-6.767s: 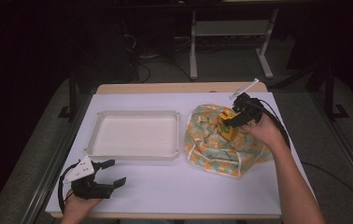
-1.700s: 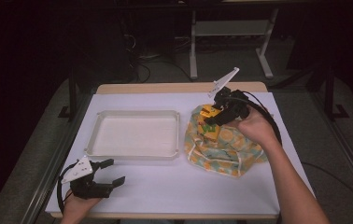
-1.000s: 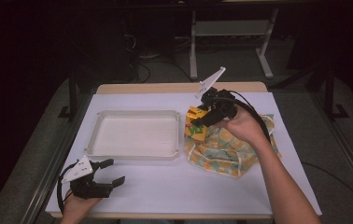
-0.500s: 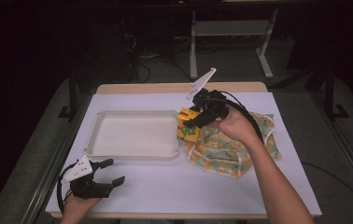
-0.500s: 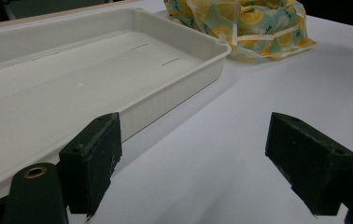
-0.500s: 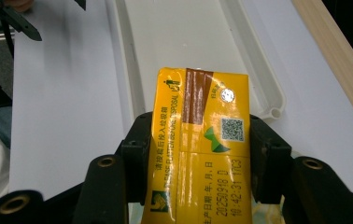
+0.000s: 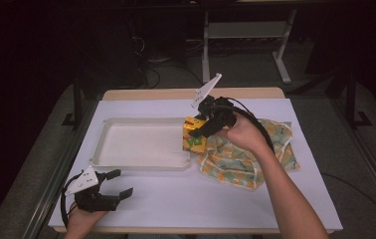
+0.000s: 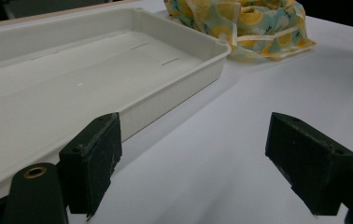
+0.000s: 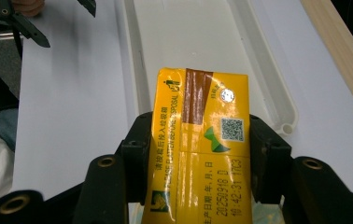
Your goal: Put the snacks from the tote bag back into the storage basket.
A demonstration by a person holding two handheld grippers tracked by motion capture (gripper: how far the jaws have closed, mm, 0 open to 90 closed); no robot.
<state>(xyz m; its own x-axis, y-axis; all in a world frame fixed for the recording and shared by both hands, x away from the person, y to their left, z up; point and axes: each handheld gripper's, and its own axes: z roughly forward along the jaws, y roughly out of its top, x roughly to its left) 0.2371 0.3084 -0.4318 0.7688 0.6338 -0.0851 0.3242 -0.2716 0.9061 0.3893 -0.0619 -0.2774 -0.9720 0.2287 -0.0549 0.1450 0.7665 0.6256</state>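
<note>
Fingers (image 9: pixel 135 154) of the right gripper (image 9: pixel 195 163) clamp the yellow carton (image 9: pixel 198 149) between them, above the tray's (image 9: pixel 132 60) edge.

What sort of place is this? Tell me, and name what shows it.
Probably a lab or recording workspace, not a home. A white-covered table stands in a dark room, with loose cables and a metal stand on the floor behind it, and a person works with a hand-held right gripper on a yellow carton.

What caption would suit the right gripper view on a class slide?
Right hand-held gripper clamps a yellow drink carton above the white tray's edge.
</note>
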